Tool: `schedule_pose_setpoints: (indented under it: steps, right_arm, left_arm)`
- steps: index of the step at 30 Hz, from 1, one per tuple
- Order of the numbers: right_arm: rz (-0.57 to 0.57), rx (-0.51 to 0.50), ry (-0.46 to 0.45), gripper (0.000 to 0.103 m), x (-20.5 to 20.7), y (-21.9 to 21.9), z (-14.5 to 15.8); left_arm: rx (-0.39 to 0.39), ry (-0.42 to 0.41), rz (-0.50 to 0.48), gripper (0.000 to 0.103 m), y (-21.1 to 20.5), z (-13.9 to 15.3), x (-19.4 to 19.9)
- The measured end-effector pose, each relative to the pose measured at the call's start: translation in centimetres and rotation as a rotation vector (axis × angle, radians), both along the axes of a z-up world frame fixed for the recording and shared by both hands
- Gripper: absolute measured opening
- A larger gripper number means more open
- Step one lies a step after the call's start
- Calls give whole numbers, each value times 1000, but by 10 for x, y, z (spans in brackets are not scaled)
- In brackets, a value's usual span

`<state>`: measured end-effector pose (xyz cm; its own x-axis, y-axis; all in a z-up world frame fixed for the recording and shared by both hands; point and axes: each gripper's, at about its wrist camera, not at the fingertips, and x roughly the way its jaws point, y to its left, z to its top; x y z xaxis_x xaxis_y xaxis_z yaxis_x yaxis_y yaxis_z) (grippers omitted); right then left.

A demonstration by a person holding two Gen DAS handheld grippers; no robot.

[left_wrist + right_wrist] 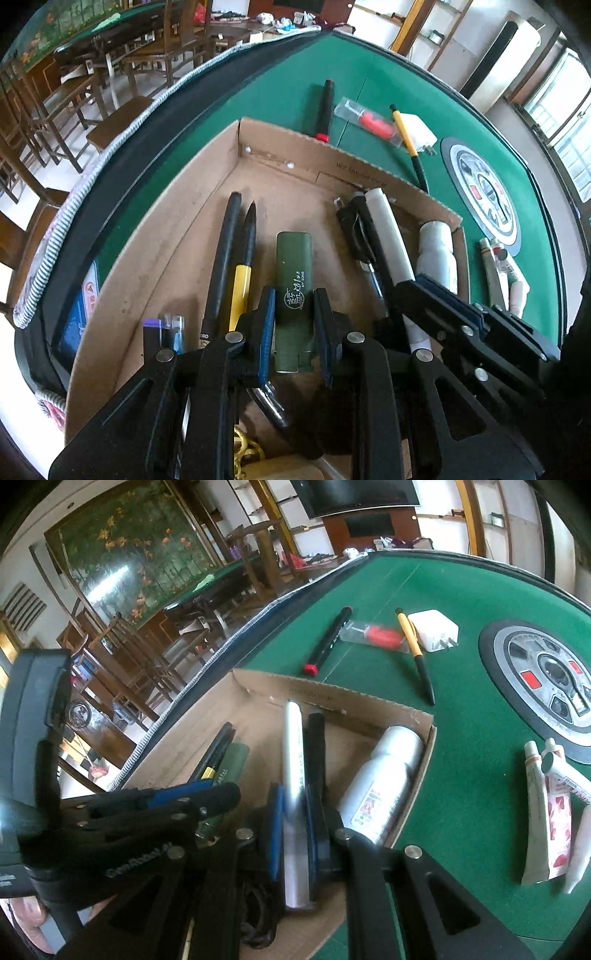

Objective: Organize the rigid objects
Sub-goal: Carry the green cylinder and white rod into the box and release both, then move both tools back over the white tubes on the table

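**Operator:** Left wrist view first. My left gripper (294,325) has its fingers either side of the green case (294,291), which lies in the cardboard box (173,236). There is a sliver of gap at each pad, so I judge them open, or only just touching. To its left lie a black pen (221,266) and a yellow-and-black pen (242,280).

**Observer:** And the other hand?

**Operator:** In the right wrist view, my right gripper (294,827) is closed on the silver tube (294,775), also inside the box, with a white bottle (384,779) just beside it. Out on the green desk (461,602) a red-capped marker (328,640), a packaged red tool (376,635), a pen (415,653), a white charger (434,629) and some squeeze tubes (546,812) lie loose.

**Observer:** Risks?

**Operator:** The two grippers sit near each other over the box; I could knock one into the other. The tube is smooth and held near one end, so it may swing or slip. The case may snag neighbouring pens.

**Observer:** Anything unclear?

**Operator:** The near end of the box is hidden under both grippers. Something gold sits at the bottom edge of the left view; I cannot identify it.
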<state>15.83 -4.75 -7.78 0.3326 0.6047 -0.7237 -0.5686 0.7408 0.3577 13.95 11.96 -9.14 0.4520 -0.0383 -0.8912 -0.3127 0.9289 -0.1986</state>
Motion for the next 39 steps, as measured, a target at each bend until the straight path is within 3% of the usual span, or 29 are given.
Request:
schedule_pose_setpoints:
  steps: [8,13,16,18,20,24,29,35,39]
  right_arm:
    - [-3,32,24,11,2,-2,-1]
    - [-7,99,66,11,4,-8,0]
    - [4,157,60,12,2,-15,7]
    - [5,190,47,22,0,-19,11]
    - [0,215,27,39,-2,-23,15]
    - [-14,242,-14,42,-6,-30,22]
    - [-19,232,-45,42,-8,-40,25]
    - [-8,187,-13,42,-10,-74,26]
    - [-3,117,-73,42,-2,-109,42]
  left_arm:
    - [-56,-15,13,21,7,0,-5]
    - [-127,-30,16,43,14,5,-14]
    - [-147,-56,8,43,12,12,-24]
    - [-161,-79,20,43,12,17,-33]
    - [-174,-102,27,43,10,21,-41]
    - [-184,-139,29,43,-2,31,-60]
    - [-164,-180,-5,43,-30,45,-81]
    - [-161,-202,-78,43,-70,53,-88]
    - [-162,-200,-132,43,-98,56,-83]
